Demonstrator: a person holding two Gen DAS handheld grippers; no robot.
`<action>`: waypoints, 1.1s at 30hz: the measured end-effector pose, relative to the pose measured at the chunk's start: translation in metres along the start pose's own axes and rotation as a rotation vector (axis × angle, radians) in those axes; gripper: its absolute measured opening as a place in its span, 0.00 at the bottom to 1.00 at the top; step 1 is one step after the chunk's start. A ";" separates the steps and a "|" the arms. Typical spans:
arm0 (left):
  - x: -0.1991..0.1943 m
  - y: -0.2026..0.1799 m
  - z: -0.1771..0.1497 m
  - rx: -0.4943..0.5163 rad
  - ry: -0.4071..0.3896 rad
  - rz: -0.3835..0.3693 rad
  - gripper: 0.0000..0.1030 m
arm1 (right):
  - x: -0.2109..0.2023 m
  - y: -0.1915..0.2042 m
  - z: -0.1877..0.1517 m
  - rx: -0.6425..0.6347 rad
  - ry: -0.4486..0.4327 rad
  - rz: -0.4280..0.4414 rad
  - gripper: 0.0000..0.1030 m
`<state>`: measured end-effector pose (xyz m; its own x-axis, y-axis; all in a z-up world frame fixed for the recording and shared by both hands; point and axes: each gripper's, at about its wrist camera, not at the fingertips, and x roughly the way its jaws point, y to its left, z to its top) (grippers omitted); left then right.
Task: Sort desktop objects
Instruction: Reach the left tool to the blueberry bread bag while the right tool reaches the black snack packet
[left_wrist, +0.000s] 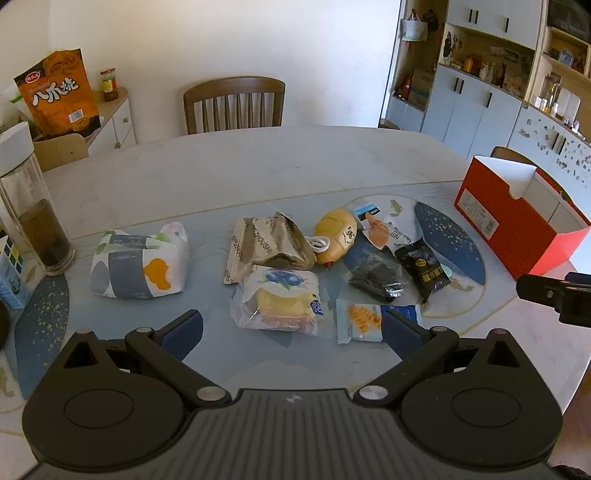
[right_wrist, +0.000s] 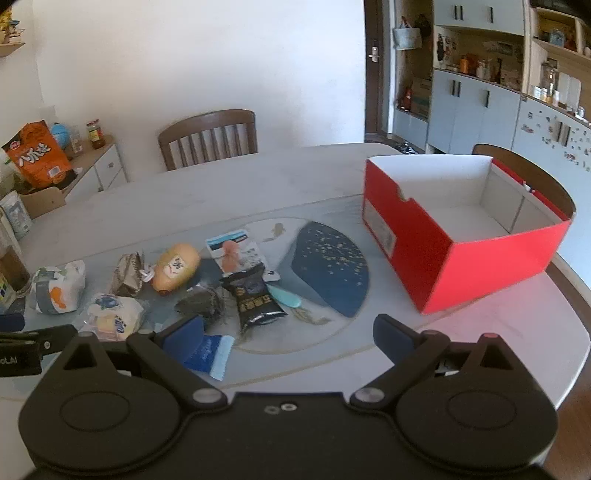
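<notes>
- One open red cardboard box (right_wrist: 461, 258), white inside, at the table's (left_wrist: 258, 166) right end
- Eight wrapped snack packets clustered left of it, among them one blueberry cake packet (left_wrist: 280, 299) and one black foil packet (right_wrist: 255, 299)
- Left gripper (left_wrist: 291, 328) and right gripper (right_wrist: 288, 332): jaws wide apart, holding nothing

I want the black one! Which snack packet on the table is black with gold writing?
The black packet lying in the middle of the pile, beside the yellow bun. The other snack packets are white, brown or clear.
</notes>
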<state>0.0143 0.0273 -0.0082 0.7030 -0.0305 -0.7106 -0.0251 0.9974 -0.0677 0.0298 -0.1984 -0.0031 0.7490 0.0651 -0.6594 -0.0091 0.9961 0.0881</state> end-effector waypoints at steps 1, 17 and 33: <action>0.001 0.001 0.000 0.000 -0.003 0.002 1.00 | 0.002 0.001 0.001 -0.003 0.001 0.006 0.96; 0.032 0.004 -0.001 0.056 -0.042 0.027 1.00 | 0.052 0.017 0.006 -0.054 0.048 0.026 0.90; 0.089 -0.005 -0.007 0.129 -0.006 0.084 1.00 | 0.123 0.027 0.007 -0.160 0.102 0.008 0.74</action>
<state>0.0719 0.0190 -0.0760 0.7068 0.0537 -0.7054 0.0074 0.9965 0.0832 0.1270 -0.1639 -0.0766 0.6776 0.0704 -0.7320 -0.1258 0.9918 -0.0210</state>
